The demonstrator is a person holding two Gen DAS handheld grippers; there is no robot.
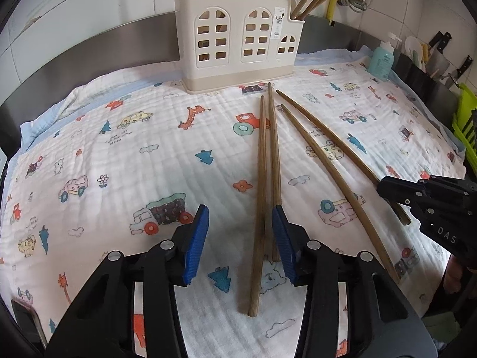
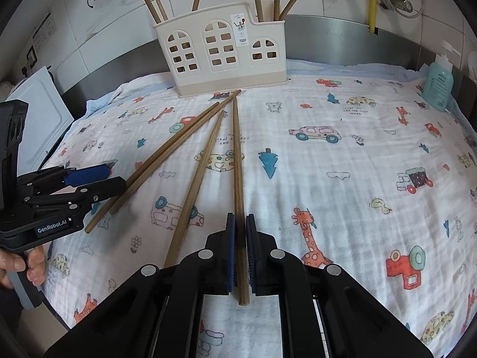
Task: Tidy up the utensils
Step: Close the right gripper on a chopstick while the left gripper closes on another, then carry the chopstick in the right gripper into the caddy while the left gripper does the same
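Several brown chopsticks lie on the patterned cloth (image 1: 119, 161) in front of a cream utensil holder (image 1: 238, 38) (image 2: 220, 50), in which more chopsticks stand. My left gripper (image 1: 241, 208) (image 2: 116, 176) is open. Two chopsticks (image 1: 261, 179) lie side by side between its blue pads, one close against the right pad (image 1: 283, 238); the left pad stands well clear. My right gripper (image 2: 241, 217) (image 1: 383, 188) is shut on a single chopstick (image 2: 237, 155) near its thick end, its tip pointing at the holder. Another loose chopstick (image 2: 193, 185) lies just left of it.
A teal soap bottle (image 1: 381, 59) (image 2: 438, 86) stands at the cloth's far right corner, with knives (image 1: 438, 44) and a green rack (image 1: 465, 119) beyond. A white board (image 2: 38, 113) leans at the left. A steel rim backs the counter. A hand (image 2: 29, 262) grips the left tool.
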